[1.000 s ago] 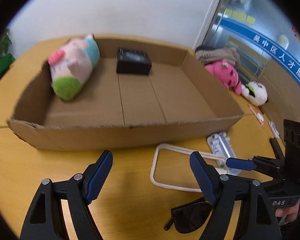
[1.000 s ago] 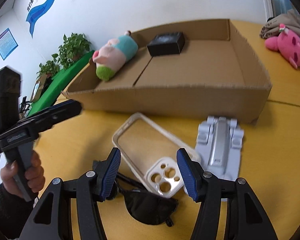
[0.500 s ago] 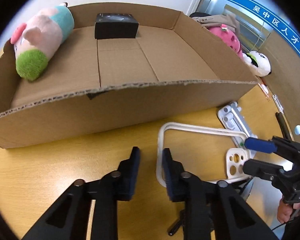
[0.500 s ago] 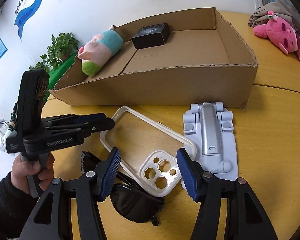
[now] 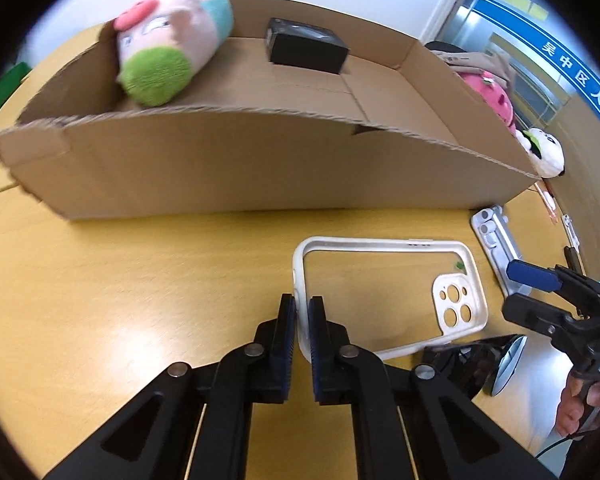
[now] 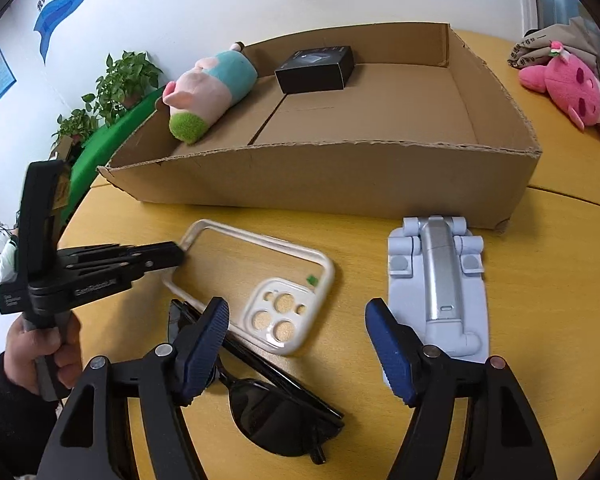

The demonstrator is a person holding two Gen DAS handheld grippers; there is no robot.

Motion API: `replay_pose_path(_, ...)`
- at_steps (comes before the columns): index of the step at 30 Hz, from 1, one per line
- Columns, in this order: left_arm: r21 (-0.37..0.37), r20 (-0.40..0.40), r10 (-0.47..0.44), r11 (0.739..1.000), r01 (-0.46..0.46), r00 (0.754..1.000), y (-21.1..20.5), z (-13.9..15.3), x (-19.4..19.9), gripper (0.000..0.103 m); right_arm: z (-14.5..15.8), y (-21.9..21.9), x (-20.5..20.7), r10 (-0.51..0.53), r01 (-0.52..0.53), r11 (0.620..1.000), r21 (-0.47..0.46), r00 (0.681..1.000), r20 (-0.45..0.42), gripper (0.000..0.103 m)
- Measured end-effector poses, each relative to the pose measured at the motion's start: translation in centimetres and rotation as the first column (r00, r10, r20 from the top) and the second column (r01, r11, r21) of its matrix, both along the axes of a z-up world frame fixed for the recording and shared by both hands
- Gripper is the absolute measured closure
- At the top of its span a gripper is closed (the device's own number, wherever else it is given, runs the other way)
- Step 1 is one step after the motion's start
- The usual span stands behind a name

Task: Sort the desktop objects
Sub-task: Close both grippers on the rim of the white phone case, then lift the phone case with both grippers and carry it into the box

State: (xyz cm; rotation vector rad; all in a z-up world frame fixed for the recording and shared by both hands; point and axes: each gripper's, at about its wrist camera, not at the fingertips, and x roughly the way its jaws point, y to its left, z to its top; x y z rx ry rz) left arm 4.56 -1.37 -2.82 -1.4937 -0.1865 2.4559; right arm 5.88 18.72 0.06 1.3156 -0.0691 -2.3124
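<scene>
1. Left wrist view: the left gripper (image 5: pixel 302 312) has its jaws clamped on the short end rim of the white phone case (image 5: pixel 384 292), the rim pinched between the two blue pads.
2. Same view: the phone case lies flat on the yellow surface (image 5: pixel 140 280), in front of the cardboard box (image 5: pixel 240 168), its camera cut-outs at the end away from the jaws.
3. Same view: inside the box, a plush pig (image 5: pixel 168 44) lies at the left end and a black box (image 5: pixel 306 46) near the back wall.
4. Same view: the right gripper (image 5: pixel 540 280) shows at the right edge, held by a hand (image 5: pixel 580 404), above dark sunglasses (image 5: pixel 480 364).
5. Right wrist view: the right gripper's (image 6: pixel 300 344) jaws stand wide apart, having just been opening, with nothing pressed between them. They hover over the sunglasses (image 6: pixel 276 404) and the case's camera end (image 6: pixel 256 276).
6. Same view: a grey phone stand (image 6: pixel 438 284) lies flat just right of the case, near the box's (image 6: pixel 340 180) front wall.
7. Same view: the left gripper (image 6: pixel 176 256) meets the case's far left corner.
</scene>
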Motion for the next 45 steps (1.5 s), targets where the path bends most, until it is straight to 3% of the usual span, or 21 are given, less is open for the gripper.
replay_pose_path(2,-0.003,0.000,0.003,1.000,-0.003,1.000,-0.3,0.0,0.2,0.097,-0.1,-0.7,-0.3,-0.003,0.003,1.000,0.012,1.000,-0.013,0.039)
replay_pose_path(3,-0.001,0.001,0.006,1.000,-0.006,1.000,-0.4,0.0,0.3,0.097,0.0,-0.9,-0.3,-0.013,0.013,1.000,0.016,1.000,-0.029,0.075)
replay_pose_path(4,0.001,0.003,0.008,1.000,-0.008,1.000,-0.4,0.0,0.3,0.097,0.1,-1.1,-0.4,-0.022,0.023,1.000,0.016,0.999,-0.038,0.092)
replay_pose_path(9,-0.004,-0.002,0.006,1.000,-0.006,1.000,-0.1,0.0,0.1,0.097,-1.1,-2.5,-1.2,0.003,-0.004,0.996,0.086,1.000,0.015,0.092)
replay_pose_path(13,-0.008,-0.010,0.003,1.000,-0.003,1.000,0.3,0.0,0.2,0.097,-1.9,-2.1,-1.3,-0.011,0.007,0.996,0.085,0.999,0.048,0.086)
replay_pose_path(17,-0.021,-0.010,0.006,1.000,-0.006,1.000,0.3,0.0,0.5,0.097,-1.9,-2.5,-1.1,-0.004,0.003,0.993,0.117,1.000,0.010,0.087)
replay_pose_path(21,-0.005,-0.030,0.014,1.000,-0.014,0.999,-0.1,0.7,1.4,0.097,-1.7,-2.2,-0.8,-0.026,0.026,0.996,0.086,1.000,-0.001,0.091)
replay_pose_path(34,-0.001,-0.201,0.036,0.999,-0.037,0.979,-0.8,9.3,1.4,0.097,7.0,-2.4,-0.3,-0.023,0.027,1.000,0.013,0.974,-0.223,0.092)
replay_pose_path(45,0.038,-0.289,0.091,0.996,-0.084,0.953,-3.3,15.0,-2.4,0.097,11.3,-4.2,-4.7,-0.020,0.011,0.999,-0.034,0.960,-0.281,0.092)
